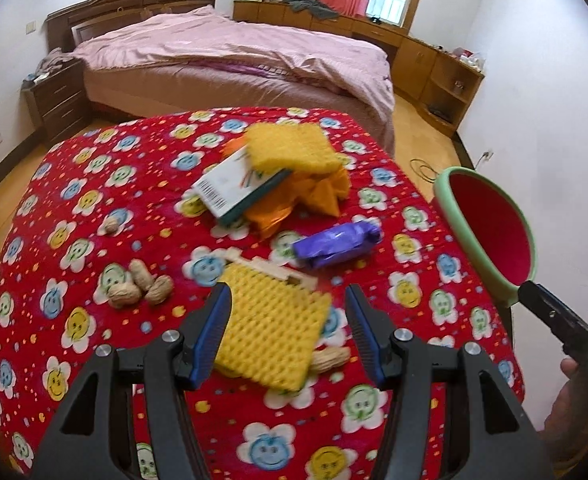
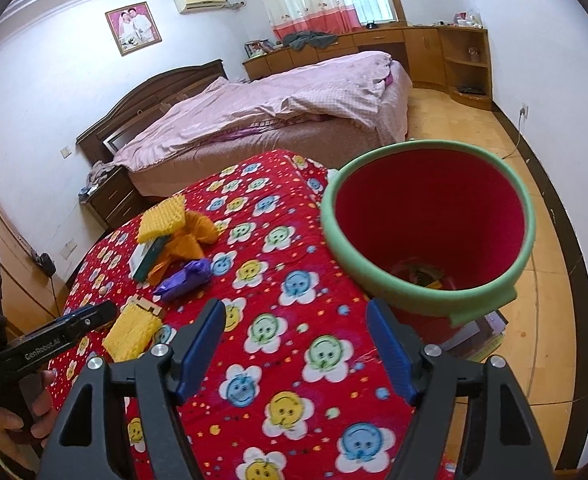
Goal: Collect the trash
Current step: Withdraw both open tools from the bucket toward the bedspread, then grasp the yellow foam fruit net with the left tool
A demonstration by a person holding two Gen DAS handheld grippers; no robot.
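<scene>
My left gripper (image 1: 288, 300) is open, its jaws on either side of a yellow sponge (image 1: 272, 332) that lies on the red flowered cloth (image 1: 94, 360); I cannot tell if the pads touch it. The sponge also shows in the right wrist view (image 2: 132, 334). Further off lie a purple wrapper (image 1: 335, 245), a white box (image 1: 240, 184) under a second yellow sponge (image 1: 292, 146), orange paper (image 1: 325, 192) and peanuts (image 1: 140, 284). My right gripper (image 2: 295, 312) is open and empty, just in front of a red bin with a green rim (image 2: 429, 224).
A wooden clothespin (image 1: 270, 268) lies at the near sponge's far edge. One peanut (image 1: 329, 358) lies beside the sponge, another (image 1: 112, 225) lies apart. The bin stands off the table's right edge (image 1: 489, 232) with some trash inside. A bed (image 1: 234, 60) and cabinets stand behind.
</scene>
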